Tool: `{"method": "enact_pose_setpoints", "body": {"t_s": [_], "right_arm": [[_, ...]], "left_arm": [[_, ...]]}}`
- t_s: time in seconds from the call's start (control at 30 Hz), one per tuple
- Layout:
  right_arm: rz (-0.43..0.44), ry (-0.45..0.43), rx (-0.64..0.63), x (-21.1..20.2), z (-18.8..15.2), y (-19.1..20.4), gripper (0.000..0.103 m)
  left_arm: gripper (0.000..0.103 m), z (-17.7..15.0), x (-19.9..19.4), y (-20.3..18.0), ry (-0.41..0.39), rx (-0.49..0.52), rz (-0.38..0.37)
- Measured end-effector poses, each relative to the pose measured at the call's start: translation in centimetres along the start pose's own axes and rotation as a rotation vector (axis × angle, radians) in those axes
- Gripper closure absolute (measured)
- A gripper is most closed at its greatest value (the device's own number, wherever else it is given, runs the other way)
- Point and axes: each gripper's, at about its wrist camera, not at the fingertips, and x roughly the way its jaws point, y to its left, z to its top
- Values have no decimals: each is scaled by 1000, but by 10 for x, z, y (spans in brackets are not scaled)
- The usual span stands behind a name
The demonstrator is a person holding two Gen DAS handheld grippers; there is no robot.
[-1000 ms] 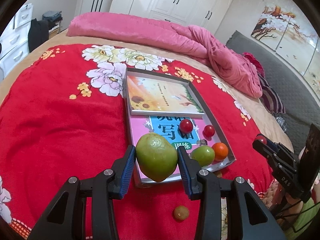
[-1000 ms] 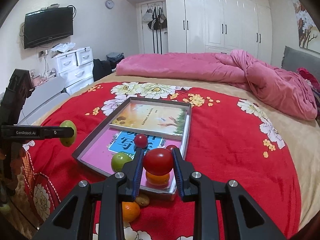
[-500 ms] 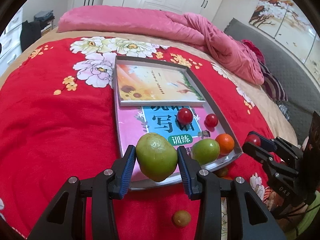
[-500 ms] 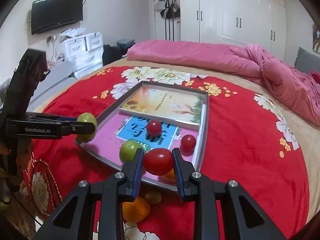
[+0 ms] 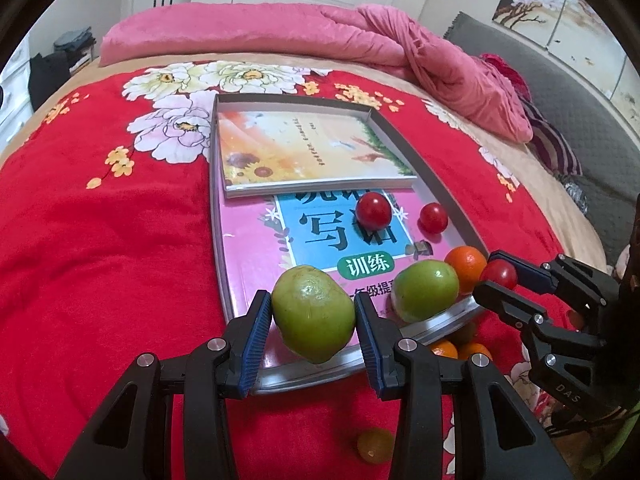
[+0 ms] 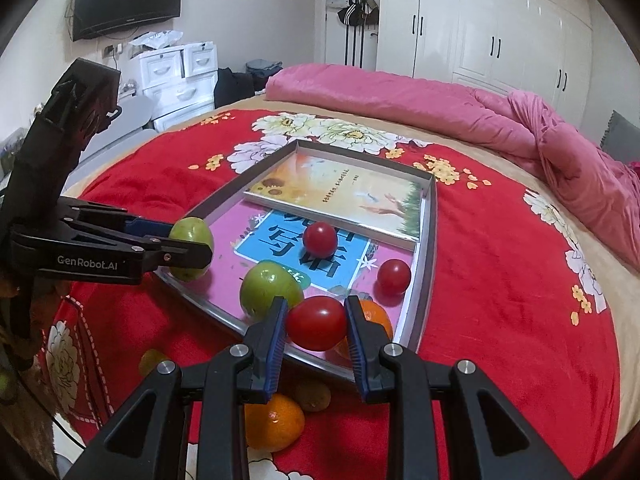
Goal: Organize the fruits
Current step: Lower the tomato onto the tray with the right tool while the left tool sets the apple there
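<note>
My left gripper (image 5: 314, 316) clamps a green fruit (image 5: 313, 313), right gripper (image 6: 316, 326) a tomato (image 6: 317, 322); both hang over the tray's (image 5: 432, 184) near edge, oranges (image 6: 272, 422) beneath.

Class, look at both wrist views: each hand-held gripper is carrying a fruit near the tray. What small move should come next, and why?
Probably lower the left hand-held gripper a little and release its green fruit onto the tray. It hangs over the near edge above bare pink book cover. The right hand-held gripper holds a red tomato over the crowded corner.

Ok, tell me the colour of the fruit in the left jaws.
Green fruit, clearest in the left wrist view.
</note>
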Motion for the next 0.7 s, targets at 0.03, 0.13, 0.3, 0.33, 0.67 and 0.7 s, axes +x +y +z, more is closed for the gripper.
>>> {"method": "enact_pose_setpoints", "body": {"t_s": [0.03,0.13,0.3,0.33,0.67,0.7], "right_arm": [[-3,1,-3,1,0,0,74],[-10,7,-7,3,-2,0,74],[-1,13,-17,7,-4,4,74],[1,16,-22,9,-4,5,74],[2,25,-24,13,-7,8,74],[3,25,-24,13,-7,8,74]], "left_arm": [[59,0,1,0,3,0,0],[59,-1,3,0,8,3,2],[59,-1,5,-1,13,7,2],[59,0,5,-1,15,8,1],[59,-1,6,-1,17,11,2],[59,-1,6,-1,16,12,3]]}}
